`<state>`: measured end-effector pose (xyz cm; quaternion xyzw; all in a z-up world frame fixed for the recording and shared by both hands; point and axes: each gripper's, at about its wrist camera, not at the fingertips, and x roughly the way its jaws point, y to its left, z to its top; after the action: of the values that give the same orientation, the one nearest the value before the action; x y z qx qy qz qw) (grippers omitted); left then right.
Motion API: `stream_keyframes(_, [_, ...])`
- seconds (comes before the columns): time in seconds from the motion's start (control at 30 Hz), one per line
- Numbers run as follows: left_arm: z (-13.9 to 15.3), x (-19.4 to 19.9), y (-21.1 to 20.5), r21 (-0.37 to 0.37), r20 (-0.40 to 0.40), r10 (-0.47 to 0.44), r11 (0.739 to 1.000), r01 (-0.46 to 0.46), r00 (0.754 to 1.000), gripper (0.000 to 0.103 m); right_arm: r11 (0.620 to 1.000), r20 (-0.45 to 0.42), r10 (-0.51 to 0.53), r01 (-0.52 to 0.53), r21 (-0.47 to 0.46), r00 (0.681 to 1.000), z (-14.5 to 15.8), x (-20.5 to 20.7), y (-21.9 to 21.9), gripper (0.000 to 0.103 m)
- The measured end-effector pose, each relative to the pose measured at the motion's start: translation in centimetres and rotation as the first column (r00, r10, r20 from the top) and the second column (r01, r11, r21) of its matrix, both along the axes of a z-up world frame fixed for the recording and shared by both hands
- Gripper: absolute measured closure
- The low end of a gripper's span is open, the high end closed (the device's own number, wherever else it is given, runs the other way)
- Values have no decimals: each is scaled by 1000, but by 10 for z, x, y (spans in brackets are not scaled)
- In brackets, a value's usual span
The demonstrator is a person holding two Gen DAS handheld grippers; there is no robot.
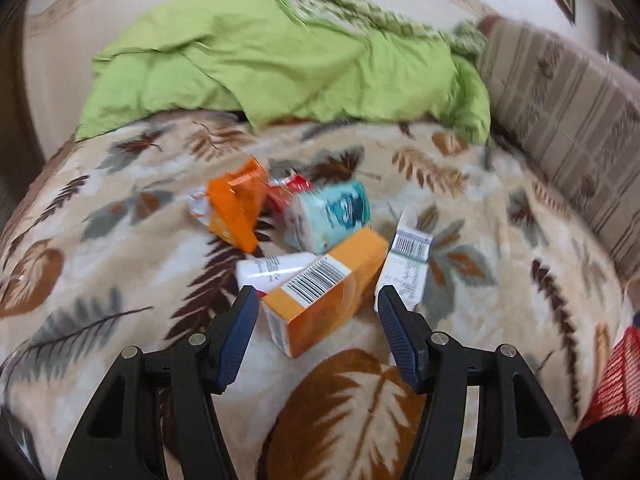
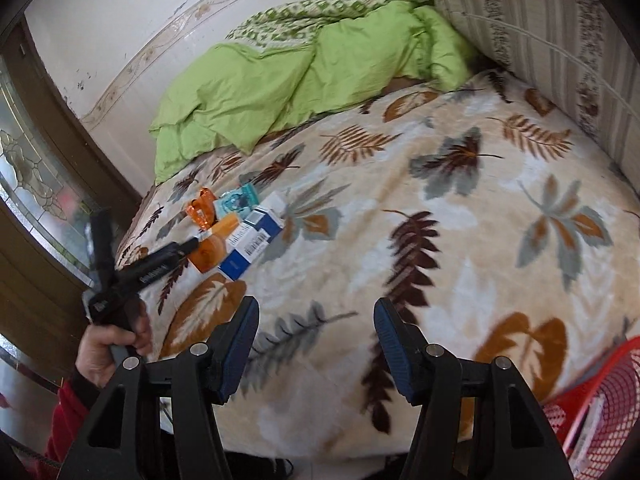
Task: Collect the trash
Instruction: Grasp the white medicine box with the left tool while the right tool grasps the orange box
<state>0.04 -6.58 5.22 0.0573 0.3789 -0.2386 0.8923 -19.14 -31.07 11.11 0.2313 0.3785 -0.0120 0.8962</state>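
Several boxes [image 1: 324,300] crowd together on leaf-print blanket [image 1: 120,280], beside green duvet [image 1: 280,60].

We see the red mesh basket [image 2: 600,408] cut off at the right edge in both views, we cannot read the smeared print on the orange box [image 1: 324,292], and the red wrapper [image 1: 286,192] lies half hidden behind the orange packet [image 1: 236,204].

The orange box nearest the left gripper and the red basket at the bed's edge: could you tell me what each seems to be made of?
The orange box looks like printed cardboard with a slight sheen: crisp folded edges and a barcode panel. The red basket looks like moulded plastic, given its regular open mesh wall and solid rim, though blur leaves that open.
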Motion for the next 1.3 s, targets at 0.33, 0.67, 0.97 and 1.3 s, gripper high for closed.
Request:
stream_keyframes(0.33, [-29,20,-26,9,-93,-110,994,111,990,85,998,-53,0,3,62,999,-13,94,25,40])
stream_keyframes(0.67, [-4,-4,-11,-47,-51,-248,968,246,967,85,985,-85,-110,120,126,990,-40,123,14,40])
stream_keyframes(0.97, [-17,40,-32,-100,-95,-202,976,192,975,57,982,-103,-140,152,115,985,-62,110,-1,40])
stream_keyframes(1.3, [-19,21,-80,-125,-112,-373,925,359,921,75,977,-88,-172,181,114,981,-65,99,-20,40])
